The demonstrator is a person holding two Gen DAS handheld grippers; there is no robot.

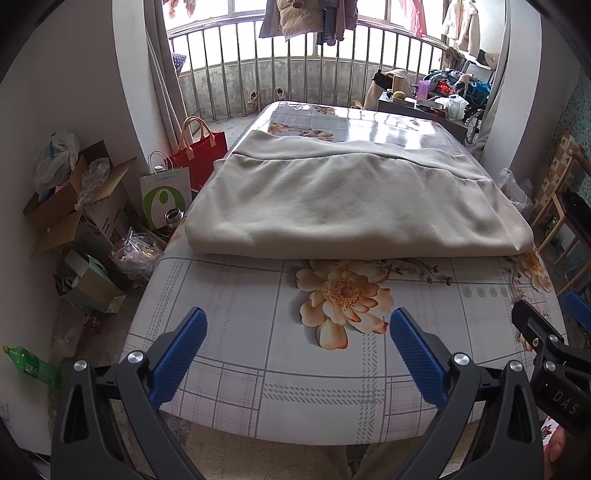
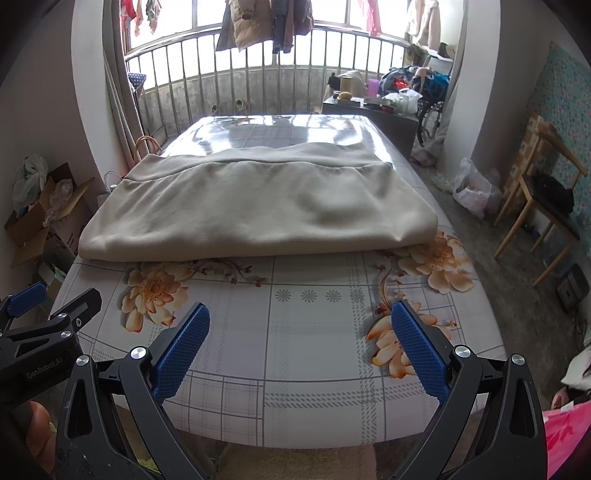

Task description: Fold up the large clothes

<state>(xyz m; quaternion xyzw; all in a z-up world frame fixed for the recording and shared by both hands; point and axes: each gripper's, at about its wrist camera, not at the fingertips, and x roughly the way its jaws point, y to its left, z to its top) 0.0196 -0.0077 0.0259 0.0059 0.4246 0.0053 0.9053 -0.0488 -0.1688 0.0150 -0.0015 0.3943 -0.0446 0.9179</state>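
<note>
We see the beige garment [image 1: 351,201] lying folded into a broad rectangle across the middle of the desk [image 1: 280,369], which wears a glossy checked cloth printed with orange flowers. Its rounded near fold faces us, and a seamed band runs along its far side. The left gripper [image 1: 297,354] hovers over the desk's near edge with its blue-padded fingers [image 1: 181,354] spread wide and holding nothing; the garment lies well ahead of them, with a strip of bare flowered cloth between. The right gripper [image 2: 301,350] sits likewise, its fingers [image 2: 419,349] wide apart and empty, the garment's near fold well beyond their tips.

The left wrist view takes in the floor left of the desk: a red bag [image 1: 201,147], a white paper bag with a green mark [image 1: 166,195], open cardboard boxes [image 1: 74,206] and a green bottle [image 1: 31,365]. It also catches the right gripper at its right edge. The right wrist view shows the other side instead: a wooden chair [image 2: 543,206], a plastic bag [image 2: 472,188] on the floor, and the left gripper at its left edge with a fingertip of the hand [image 2: 38,435] that holds it. Both views show a railing [image 2: 258,74] and hanging clothes [image 2: 266,22] beyond the desk.
</note>
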